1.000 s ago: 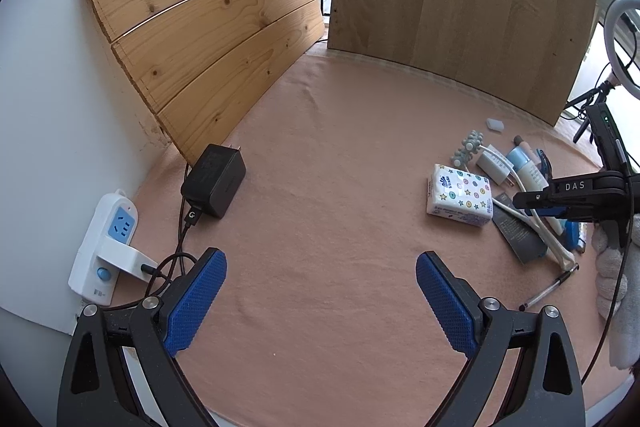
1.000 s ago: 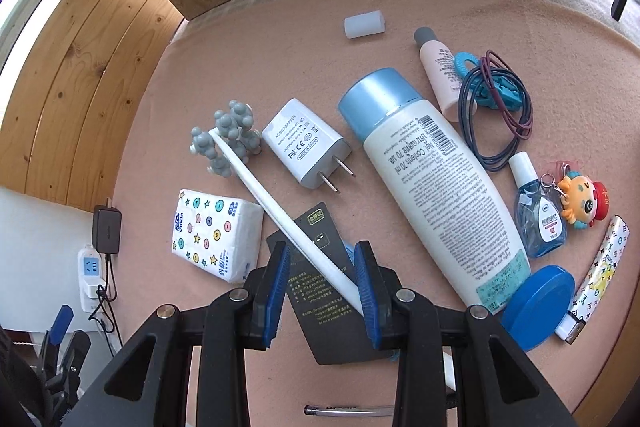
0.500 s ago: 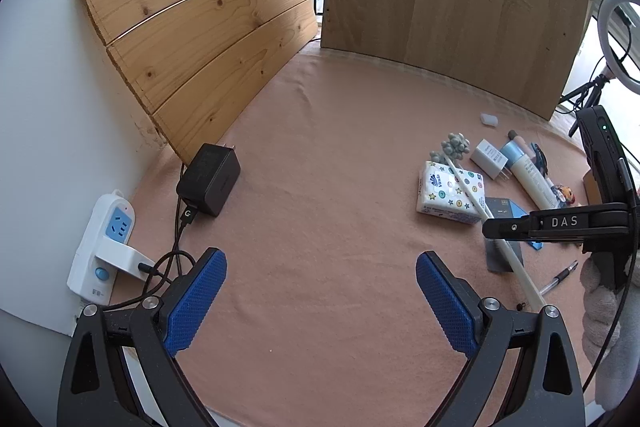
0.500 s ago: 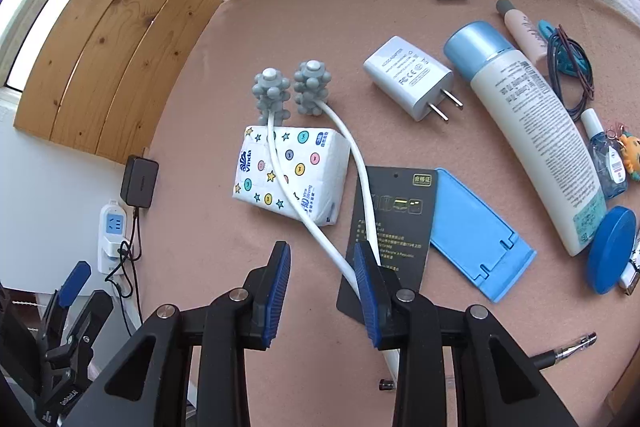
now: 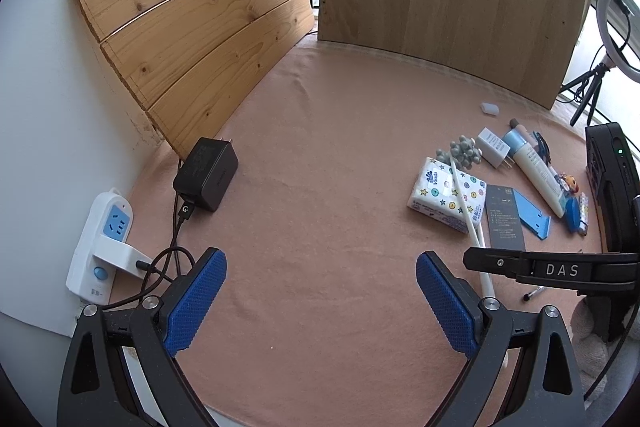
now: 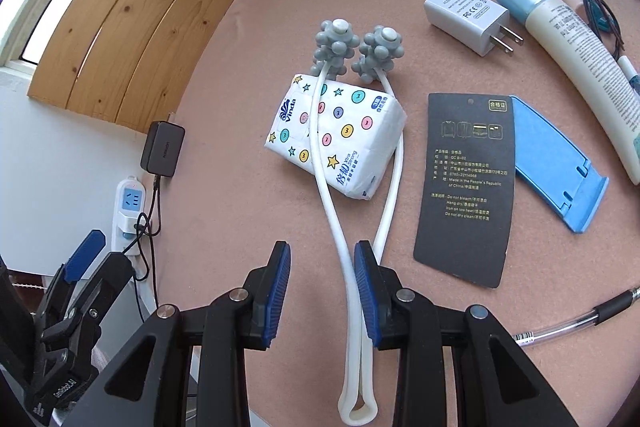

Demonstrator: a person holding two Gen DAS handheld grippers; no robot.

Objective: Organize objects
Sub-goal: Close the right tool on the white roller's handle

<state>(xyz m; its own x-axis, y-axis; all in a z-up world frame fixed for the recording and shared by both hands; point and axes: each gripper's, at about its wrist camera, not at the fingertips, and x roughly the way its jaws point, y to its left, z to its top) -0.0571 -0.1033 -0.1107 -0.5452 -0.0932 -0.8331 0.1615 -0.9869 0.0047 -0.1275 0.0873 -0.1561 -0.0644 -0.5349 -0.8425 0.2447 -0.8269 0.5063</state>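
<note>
1. Lying between the right gripper's (image 6: pixel 322 293) jaws, the white two-pronged massager (image 6: pixel 352 227) touches the right pad only; the jaws stand partly open, with a gap at the left pad.
2. Its grey knobbed heads rest over the tissue pack (image 6: pixel 336 137).
3. The left gripper (image 5: pixel 320 301) gapes wide, empty, above bare desk (image 5: pixel 320 147).

Ahead of the right gripper (image 6: pixel 322 283) — one tissue pack (image 6: pixel 336 139), one two-headed white massager (image 6: pixel 362 43), one black card (image 6: pixel 466 187), one blue stand (image 6: pixel 560 167), one white plug adapter (image 6: pixel 464 15). Off left — one power strip (image 6: pixel 128 211), one black charger (image 6: pixel 162 149).
</note>
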